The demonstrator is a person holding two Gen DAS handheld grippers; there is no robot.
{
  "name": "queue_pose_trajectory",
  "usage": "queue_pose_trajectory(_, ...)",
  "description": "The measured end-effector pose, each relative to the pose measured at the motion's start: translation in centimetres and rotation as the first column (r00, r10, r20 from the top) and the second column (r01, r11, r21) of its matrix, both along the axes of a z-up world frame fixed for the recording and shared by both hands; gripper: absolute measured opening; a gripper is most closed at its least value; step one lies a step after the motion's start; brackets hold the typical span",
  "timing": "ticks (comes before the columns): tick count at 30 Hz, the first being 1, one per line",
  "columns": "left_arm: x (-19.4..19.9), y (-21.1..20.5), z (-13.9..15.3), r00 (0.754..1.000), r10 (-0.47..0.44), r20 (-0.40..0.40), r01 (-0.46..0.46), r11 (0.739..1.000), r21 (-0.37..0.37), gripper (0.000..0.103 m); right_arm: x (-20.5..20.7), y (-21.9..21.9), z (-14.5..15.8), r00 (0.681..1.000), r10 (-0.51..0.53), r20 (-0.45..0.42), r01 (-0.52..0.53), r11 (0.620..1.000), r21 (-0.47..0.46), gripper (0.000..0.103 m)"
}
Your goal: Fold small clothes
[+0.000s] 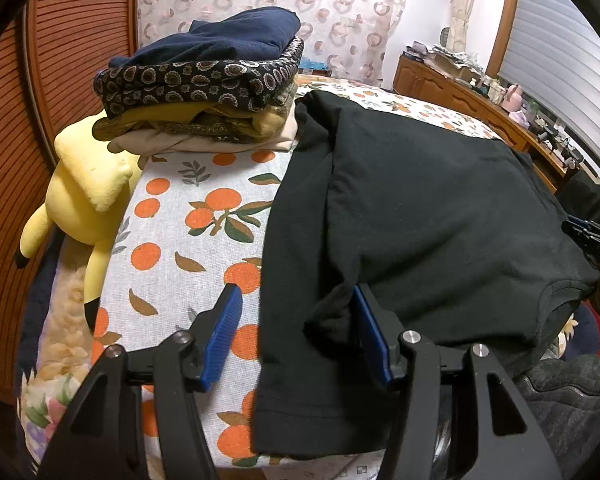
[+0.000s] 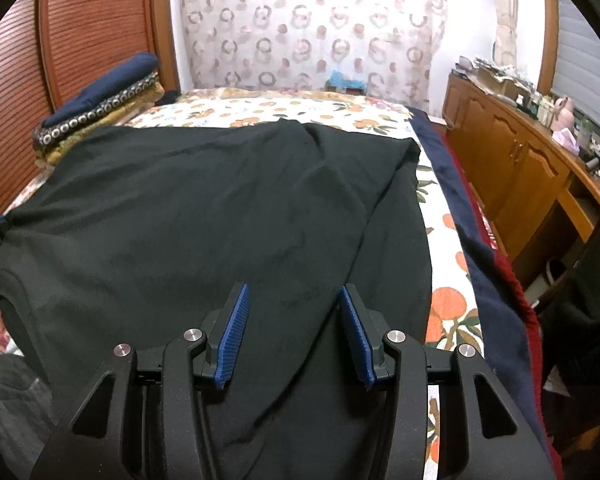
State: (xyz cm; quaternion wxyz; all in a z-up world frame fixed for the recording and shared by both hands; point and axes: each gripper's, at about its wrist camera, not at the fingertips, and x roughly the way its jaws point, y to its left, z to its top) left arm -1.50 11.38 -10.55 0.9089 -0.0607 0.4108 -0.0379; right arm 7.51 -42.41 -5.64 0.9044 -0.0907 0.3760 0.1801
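Black cotton T-shirt point(image 1: 440, 208) lies spread on the bed with the orange-fruit print sheet point(image 1: 204, 216), partly folded: one side panel looks turned in over the body, a sleeve bunched near the close edge. Neck opening sits at the right in the left wrist view. Left hand-held gripper point(image 1: 298, 336) has its blue ribbed pads spread wide, hovering low over the shirt's bunched sleeve and left edge, pinching nothing. Right hand-held gripper point(image 2: 292, 334) is also spread, over the shirt's near right part, nothing held.

Stack of folded clothes, navy on top over a paisley-print piece and mustard and beige layers point(image 1: 204, 80), sits at the far left of the bed, so several items look finished. Yellow plush toy point(image 1: 84, 200) hangs off the bed's left side.

Judgement: mid-task; this shirt still needs its remaining folds, then stacking.
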Motion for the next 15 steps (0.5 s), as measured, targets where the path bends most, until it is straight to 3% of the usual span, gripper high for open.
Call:
queue_pose_trajectory(4, 0.0, 0.0, 0.0, 1.000, 0.001, 0.004, -0.001, 1.000, -0.016, 0.056, -0.3, 0.9, 0.3, 0.999, 0.033, -0.001, -0.033, 0.999, 0.021, 0.048)
queue_pose_trajectory(11, 0.2, -0.3, 0.0, 1.000, 0.003, 0.004, -0.003, 1.000, -0.024, 0.056, -0.1, 2.5, -1.1, 0.997, 0.068, -0.037, -0.069, 0.998, -0.006, 0.069)
queue_pose_trajectory(15, 0.2, -0.4, 0.0, 1.000, -0.003, 0.011, 0.003, 0.998, -0.066, 0.056, -0.2, 2.3, -1.4, 0.998, 0.058, -0.018, -0.058, 0.998, 0.004, 0.073)
